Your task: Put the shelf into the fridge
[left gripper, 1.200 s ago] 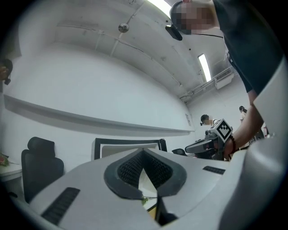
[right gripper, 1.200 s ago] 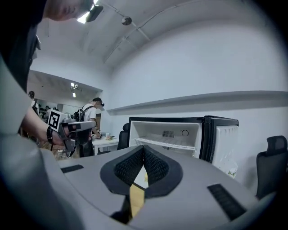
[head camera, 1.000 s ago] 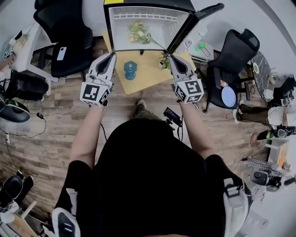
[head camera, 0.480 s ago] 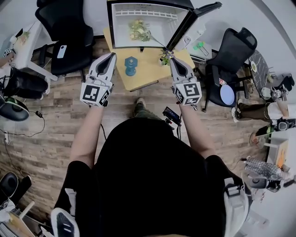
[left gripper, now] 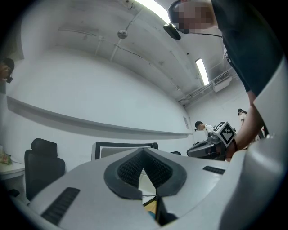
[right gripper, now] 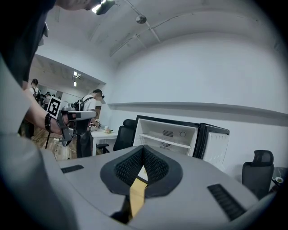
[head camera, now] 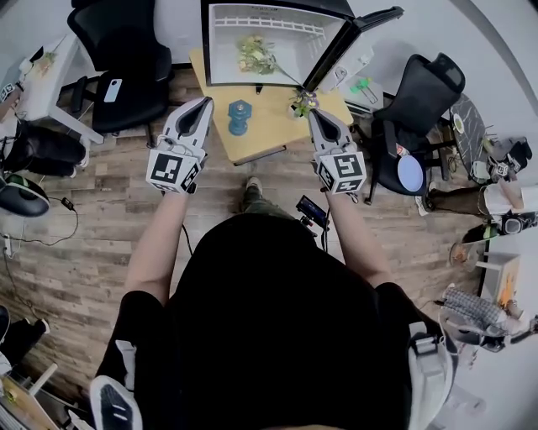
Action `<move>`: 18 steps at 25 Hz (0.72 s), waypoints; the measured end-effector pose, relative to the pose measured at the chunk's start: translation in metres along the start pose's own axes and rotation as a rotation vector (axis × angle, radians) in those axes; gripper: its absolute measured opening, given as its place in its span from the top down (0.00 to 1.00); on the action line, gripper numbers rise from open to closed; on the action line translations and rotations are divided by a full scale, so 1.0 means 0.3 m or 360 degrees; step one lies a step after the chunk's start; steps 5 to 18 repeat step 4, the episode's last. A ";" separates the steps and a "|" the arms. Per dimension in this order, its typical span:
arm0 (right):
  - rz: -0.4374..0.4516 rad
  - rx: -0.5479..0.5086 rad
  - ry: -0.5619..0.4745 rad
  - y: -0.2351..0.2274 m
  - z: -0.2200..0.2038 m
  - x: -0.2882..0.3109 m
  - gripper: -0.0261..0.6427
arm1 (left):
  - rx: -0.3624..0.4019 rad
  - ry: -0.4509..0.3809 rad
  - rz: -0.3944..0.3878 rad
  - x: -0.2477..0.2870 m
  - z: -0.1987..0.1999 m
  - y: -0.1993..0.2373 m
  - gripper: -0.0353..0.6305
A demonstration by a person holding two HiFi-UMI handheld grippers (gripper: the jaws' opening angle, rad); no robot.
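The small fridge [head camera: 220, 50] stands open at the top of the head view, its door [head camera: 357, 38] swung out to the right. A white wire shelf [head camera: 267, 23] [right gripper: 163, 142] lies across the inside of the fridge [right gripper: 148, 132]. A leafy bunch [head camera: 254, 56] shows in front of the cavity. My left gripper [head camera: 204, 105] [left gripper: 144, 155] and right gripper [head camera: 315, 115] [right gripper: 143, 150] hover shut and empty over the near edge of the low yellow table [head camera: 273, 126], short of the fridge.
A blue object [head camera: 239, 117] and a small plant [head camera: 302, 102] sit on the yellow table. Black office chairs [head camera: 126, 59] [head camera: 420, 92] flank the fridge. A white desk [head camera: 38, 80] is at left, a dark device [head camera: 313, 211] lies on the floor, and clutter fills the right side.
Almost nothing: the view has drifted slightly, and both grippers stay shut in about the same place before the table.
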State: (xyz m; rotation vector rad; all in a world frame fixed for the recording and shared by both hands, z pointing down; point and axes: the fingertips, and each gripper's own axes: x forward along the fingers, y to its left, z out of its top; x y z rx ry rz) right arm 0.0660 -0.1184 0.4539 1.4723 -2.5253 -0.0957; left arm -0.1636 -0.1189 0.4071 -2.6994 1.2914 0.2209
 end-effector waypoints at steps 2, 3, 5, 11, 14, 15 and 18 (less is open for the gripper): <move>-0.0002 -0.0002 0.0003 0.005 0.003 -0.004 0.94 | -0.0003 0.0005 0.0001 -0.008 -0.001 0.001 0.92; -0.0003 -0.0003 0.0005 0.007 0.004 -0.006 0.94 | -0.0003 0.0008 0.0002 -0.011 -0.001 0.001 0.92; -0.0004 -0.0004 0.0008 0.010 0.004 -0.009 0.94 | -0.0004 0.0011 0.0003 -0.015 -0.001 0.001 0.92; -0.0004 -0.0004 0.0008 0.010 0.004 -0.009 0.94 | -0.0004 0.0011 0.0003 -0.015 -0.001 0.001 0.92; -0.0004 -0.0004 0.0008 0.010 0.004 -0.009 0.94 | -0.0004 0.0011 0.0003 -0.015 -0.001 0.001 0.92; -0.0004 -0.0004 0.0008 0.010 0.004 -0.009 0.94 | -0.0004 0.0011 0.0003 -0.015 -0.001 0.001 0.92; -0.0004 -0.0004 0.0008 0.010 0.004 -0.009 0.94 | -0.0004 0.0011 0.0003 -0.015 -0.001 0.001 0.92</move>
